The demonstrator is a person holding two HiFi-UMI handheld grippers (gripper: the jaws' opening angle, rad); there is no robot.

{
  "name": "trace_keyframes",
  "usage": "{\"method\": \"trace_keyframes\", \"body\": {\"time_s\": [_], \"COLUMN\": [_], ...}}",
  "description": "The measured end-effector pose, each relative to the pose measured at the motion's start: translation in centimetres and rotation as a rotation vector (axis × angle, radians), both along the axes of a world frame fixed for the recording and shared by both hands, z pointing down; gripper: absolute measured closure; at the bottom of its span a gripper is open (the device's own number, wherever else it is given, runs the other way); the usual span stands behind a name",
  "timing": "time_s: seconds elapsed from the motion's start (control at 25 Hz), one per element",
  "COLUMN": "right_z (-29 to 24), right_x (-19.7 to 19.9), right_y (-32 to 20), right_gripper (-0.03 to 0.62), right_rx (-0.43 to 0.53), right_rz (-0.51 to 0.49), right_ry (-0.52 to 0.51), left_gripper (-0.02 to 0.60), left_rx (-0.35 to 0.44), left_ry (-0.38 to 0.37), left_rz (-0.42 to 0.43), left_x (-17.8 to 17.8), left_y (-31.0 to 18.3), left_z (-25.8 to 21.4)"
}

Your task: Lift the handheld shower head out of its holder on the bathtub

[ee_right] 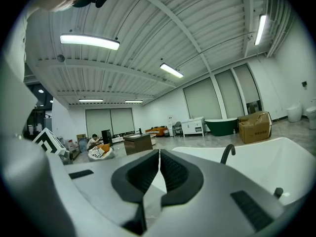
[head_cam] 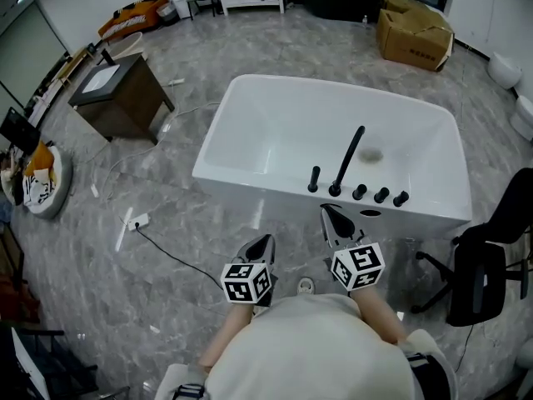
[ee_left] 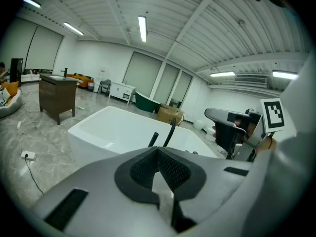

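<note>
on bathtub rim [ee_left: 86,135], shower head [ee_left: 153,138], base behind left hand-held gripper [ee_left: 158,148]

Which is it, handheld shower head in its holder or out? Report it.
In its holder: the handheld shower head stands upright on the near rim of the bathtub, beside the spout.

The bathtub [head_cam: 250,192] gleams glossy white, smooth all over. Black fittings [head_cam: 348,158] on its rim look matt, likely metal. The floor [head_cam: 166,257] is grey veined tile, polished to a soft sheen. The cabinet [head_cam: 125,102] shows dark brown wood, dull finish. The box [head_cam: 414,32] is plain brown cardboard. The left gripper [ee_left: 158,149] has a smooth matt grey plastic shell with black, finely ribbed pads [ee_left: 174,169]. The right gripper [ee_right: 159,152] looks the same.
</note>
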State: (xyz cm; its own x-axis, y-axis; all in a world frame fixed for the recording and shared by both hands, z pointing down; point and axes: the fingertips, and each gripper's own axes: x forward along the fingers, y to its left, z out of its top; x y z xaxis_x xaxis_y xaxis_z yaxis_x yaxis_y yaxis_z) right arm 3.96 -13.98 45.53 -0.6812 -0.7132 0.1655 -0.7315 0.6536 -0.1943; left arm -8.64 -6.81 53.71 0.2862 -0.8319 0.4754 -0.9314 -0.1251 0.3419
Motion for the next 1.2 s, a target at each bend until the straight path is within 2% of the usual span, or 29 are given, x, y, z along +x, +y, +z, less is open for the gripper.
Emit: {"method": "trace_keyframes", "body": {"time_s": [0.32, 0.56, 0.76, 1.0, 1.2], "right_z": [0.8, 1.9, 3.5, 4.9, 6.4], "right_x": [1.4, 2.2, 2.8, 2.8, 2.2], "right_y": [-3.9, -5.0, -5.7, -7.1, -8.7], "right_gripper": [0.572, 0.572, 0.572, 0.572, 0.572], "right_rx": [0.016, -0.008, -0.024, -0.042, -0.061], "right_rz": [-0.043, -0.041, -0.019, 0.015, 0.016], "right_ry": [0.024, 0.015, 0.031, 0.052, 0.090], "left_gripper": [0.561, 0.561, 0.561, 0.561, 0.561], "left_rx": [-0.007, -0.043, -0.068, -0.066, -0.069], "left_ry": [-0.008, -0.029, -0.040, -0.059, -0.047], "left_rz": [-0.036, -0.019, 0.014, 0.111, 0.173], "left_x": [1.6, 2.6, 3.4, 5.0, 5.9], "left_y": [-3.2, -3.7, -4.4, -7.4, -10.0], "left_z": [0.8, 1.3, 1.7, 1.9, 2.4]}}
